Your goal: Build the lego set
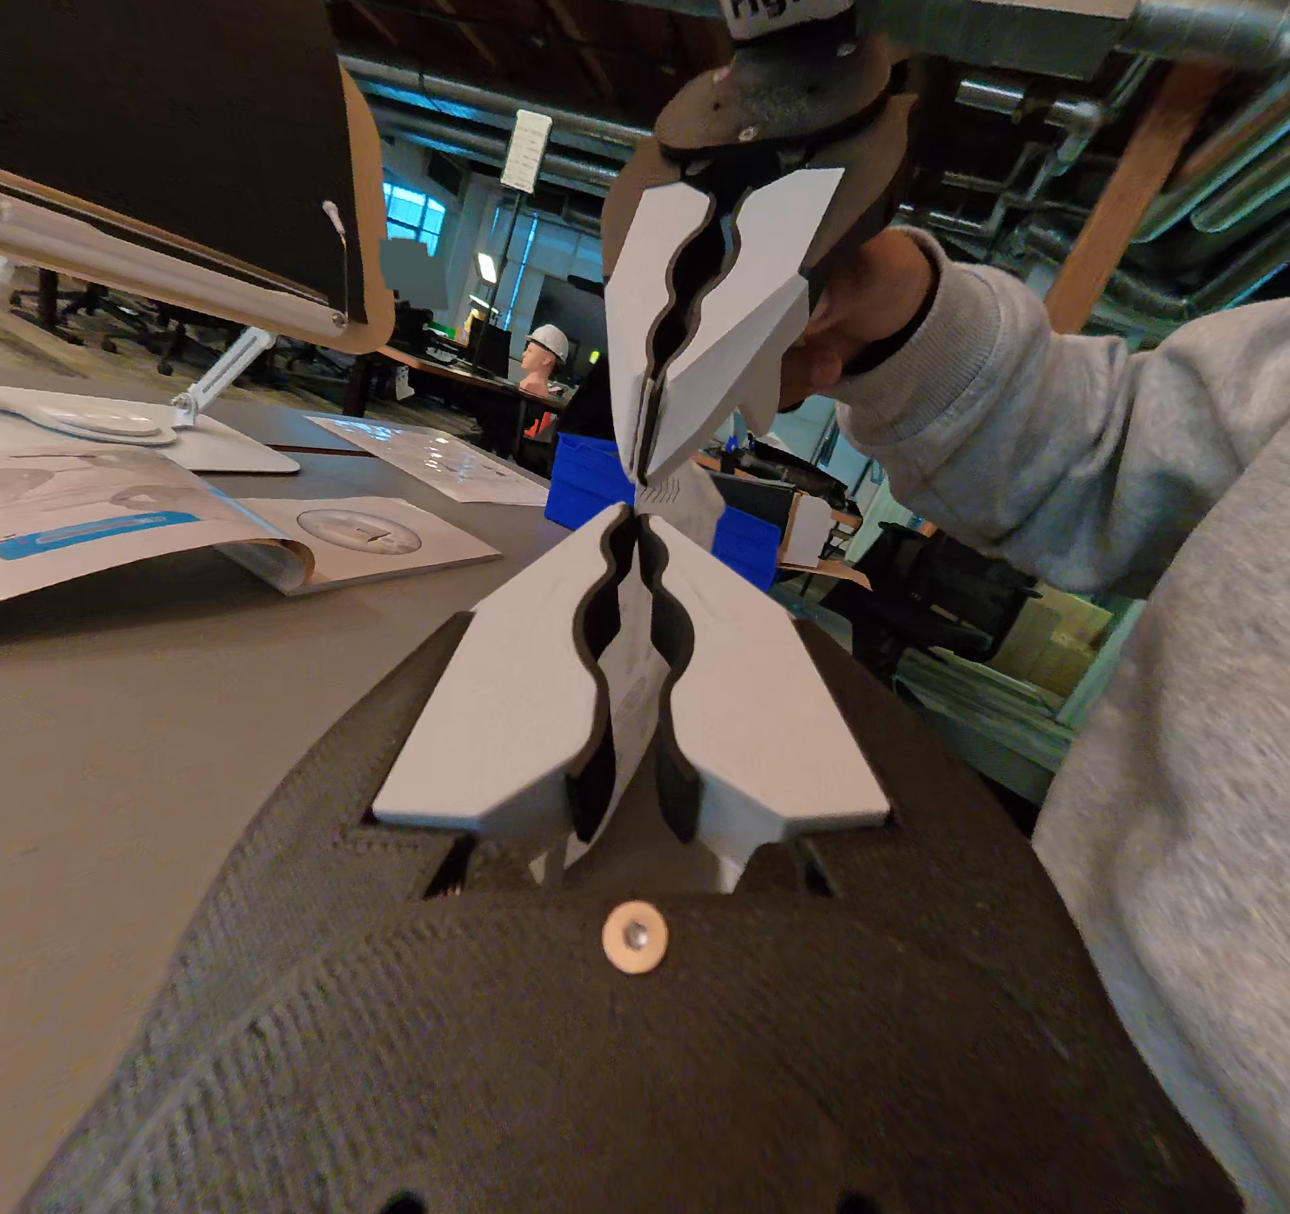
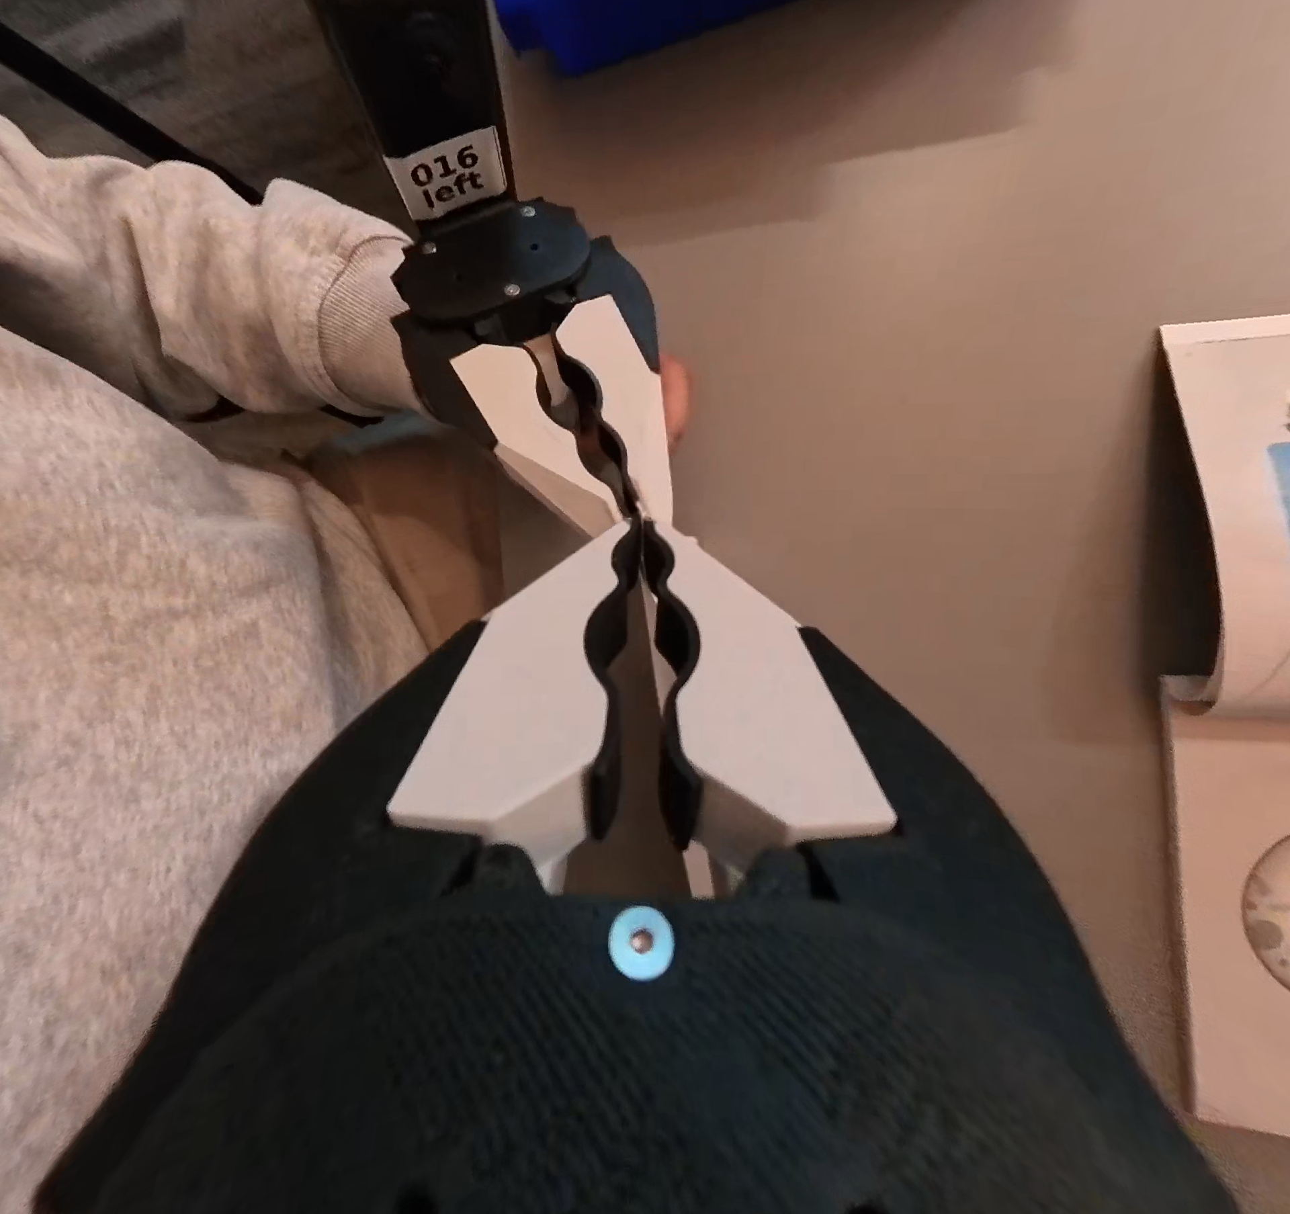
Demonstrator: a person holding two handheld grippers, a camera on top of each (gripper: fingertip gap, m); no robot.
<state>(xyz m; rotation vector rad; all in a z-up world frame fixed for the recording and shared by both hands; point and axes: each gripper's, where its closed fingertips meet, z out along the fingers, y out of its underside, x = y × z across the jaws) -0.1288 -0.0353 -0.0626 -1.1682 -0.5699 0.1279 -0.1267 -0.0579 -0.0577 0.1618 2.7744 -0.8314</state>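
Both grippers meet tip to tip above the grey table (image 1: 139,727). Left gripper (image 1: 634,517) jaws pressed together on a thin whitish piece (image 1: 673,493), likely a lego part; too small to tell for sure. Right gripper (image 1: 646,468) jaws also closed, nipping the same piece. Open instruction booklet (image 1: 265,531) lies left, blue bin (image 1: 586,482) behind.

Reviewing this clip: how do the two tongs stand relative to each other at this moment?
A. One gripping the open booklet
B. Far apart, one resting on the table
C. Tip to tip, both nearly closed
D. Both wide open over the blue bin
C: in the left wrist view the left tongs meet the right tongs tip to tip, both nearly closed; the right wrist view agrees.
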